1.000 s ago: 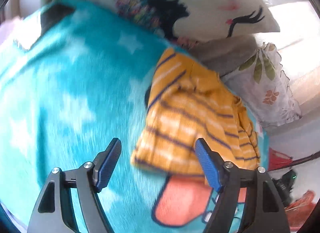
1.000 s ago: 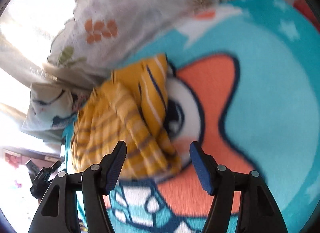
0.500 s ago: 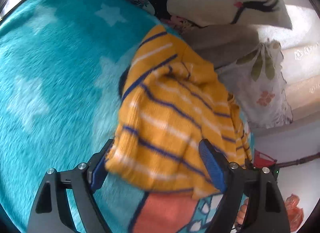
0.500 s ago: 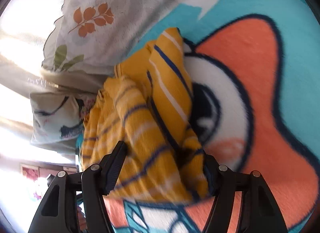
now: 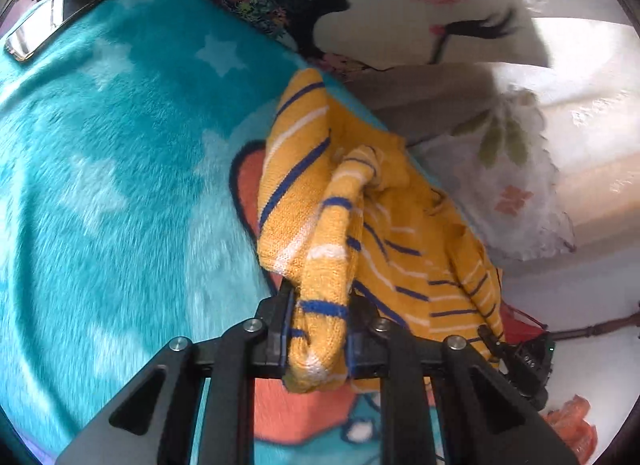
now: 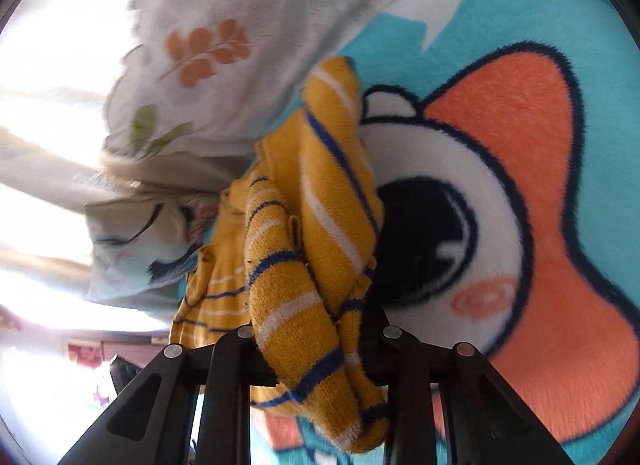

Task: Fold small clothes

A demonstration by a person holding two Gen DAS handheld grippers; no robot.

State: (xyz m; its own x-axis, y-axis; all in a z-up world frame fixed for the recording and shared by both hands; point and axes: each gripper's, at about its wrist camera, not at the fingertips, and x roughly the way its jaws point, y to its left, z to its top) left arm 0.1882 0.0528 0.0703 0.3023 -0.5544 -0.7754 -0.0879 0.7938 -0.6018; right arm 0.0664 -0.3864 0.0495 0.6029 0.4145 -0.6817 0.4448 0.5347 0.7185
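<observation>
You have the left gripper and the right gripper each pinching a bunched edge of the yellow striped sweater, which lies crumpled on the teal blanket, so no fold looks made yet

Sunlit bed with a teal cartoon blanket and pillows.

Home bedroom: bed covered by teal cartoon fleece blanket, printed pillows and floral pillow at edge, phone lying on blanket, sunlit curtain behind.
</observation>
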